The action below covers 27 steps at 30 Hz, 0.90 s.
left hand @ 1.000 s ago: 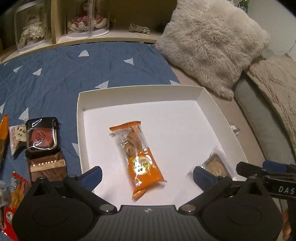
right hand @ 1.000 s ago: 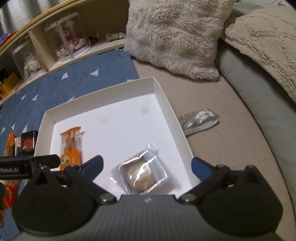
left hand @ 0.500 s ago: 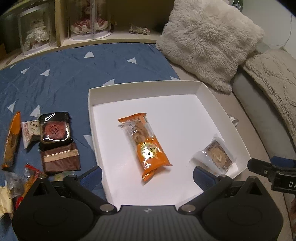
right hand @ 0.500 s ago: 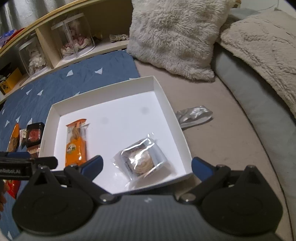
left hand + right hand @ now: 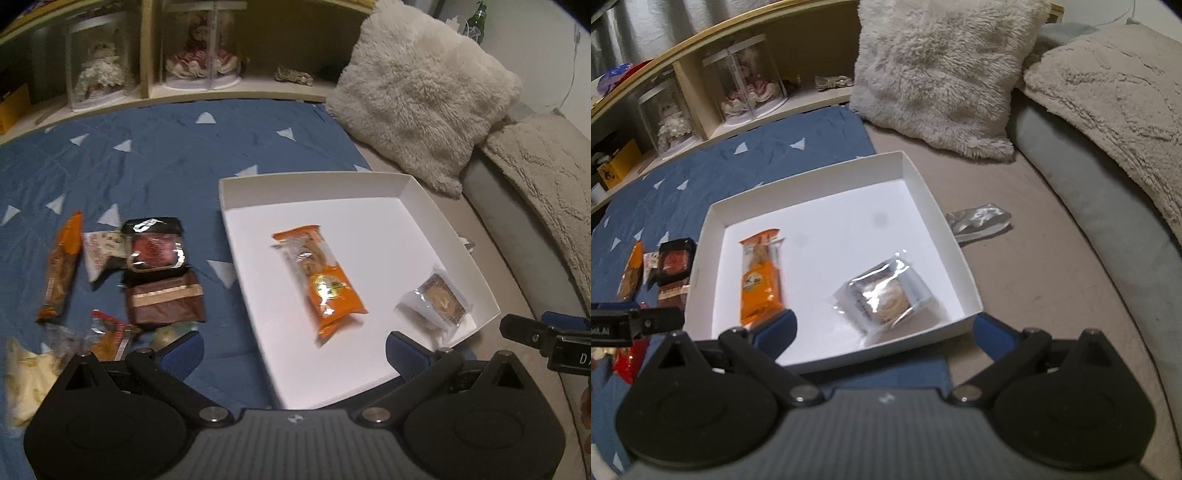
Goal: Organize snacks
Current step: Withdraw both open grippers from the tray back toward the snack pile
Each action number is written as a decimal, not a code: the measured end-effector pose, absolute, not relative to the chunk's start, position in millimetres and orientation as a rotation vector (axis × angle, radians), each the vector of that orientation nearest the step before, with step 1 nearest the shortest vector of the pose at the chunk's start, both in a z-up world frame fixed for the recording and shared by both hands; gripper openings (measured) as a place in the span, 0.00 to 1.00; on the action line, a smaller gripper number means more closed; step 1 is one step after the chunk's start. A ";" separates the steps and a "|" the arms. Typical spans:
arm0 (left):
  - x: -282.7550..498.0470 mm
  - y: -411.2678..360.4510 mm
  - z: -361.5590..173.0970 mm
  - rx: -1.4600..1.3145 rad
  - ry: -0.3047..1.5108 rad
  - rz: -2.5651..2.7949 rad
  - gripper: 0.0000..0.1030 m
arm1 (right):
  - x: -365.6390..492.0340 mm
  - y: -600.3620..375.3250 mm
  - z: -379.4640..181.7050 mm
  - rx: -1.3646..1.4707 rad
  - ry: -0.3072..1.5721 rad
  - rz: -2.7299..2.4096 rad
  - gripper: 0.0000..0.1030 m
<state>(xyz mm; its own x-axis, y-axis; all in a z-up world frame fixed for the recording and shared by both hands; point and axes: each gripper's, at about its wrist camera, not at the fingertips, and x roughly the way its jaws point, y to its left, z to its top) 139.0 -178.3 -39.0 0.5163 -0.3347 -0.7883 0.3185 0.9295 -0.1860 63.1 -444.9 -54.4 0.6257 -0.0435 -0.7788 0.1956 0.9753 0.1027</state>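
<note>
Over at nine o'clock in the left wrist view sits the waiting pile on the blue quilt (image 5: 155, 155): a long orange stick pack (image 5: 61, 266), a black-framed red cake (image 5: 153, 245) and a brown wrapped bar (image 5: 164, 301) just below it, with more crinkled wrappers at eight o'clock too blurred to name. They lie loose outside the box, so by my reading they are the ones yet to be sorted. The left gripper (image 5: 293, 345) hangs low at six o'clock, fingers spread wide and holding nothing, its left finger over that pile as if lining up the next pick. Centre stage, the white box (image 5: 314, 181) already carries two snacks: the orange biscuit pack (image 5: 321, 280) lying lengthwise in the middle and, at four o'clock near the corner, the clear-wrapped round pastry (image 5: 437, 299), set apart so each has room. In the right wrist view the right gripper (image 5: 884, 330) hovers at the box's near edge, fingers apart and empty, and at two o'clock a silver foil packet (image 5: 979, 219) lies just outside the right wall, likely its next target.
</note>
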 end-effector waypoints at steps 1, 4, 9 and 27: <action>137.7 -172.4 -37.3 -0.018 0.944 -0.387 1.00 | 62.7 -440.6 -53.0 0.183 0.883 -0.132 0.99; 135.0 -152.2 -33.6 -0.022 0.930 -0.364 1.00 | 64.2 -427.4 -50.6 0.176 0.879 -0.116 0.99; 133.7 -110.8 -34.0 -0.025 0.928 -0.310 1.00 | 69.3 -400.1 -49.3 0.174 0.872 -0.076 1.00; 125.3 13.1 -38.8 -0.048 0.911 -0.136 1.00 | 101.9 -282.2 -71.3 0.171 0.864 0.103 0.99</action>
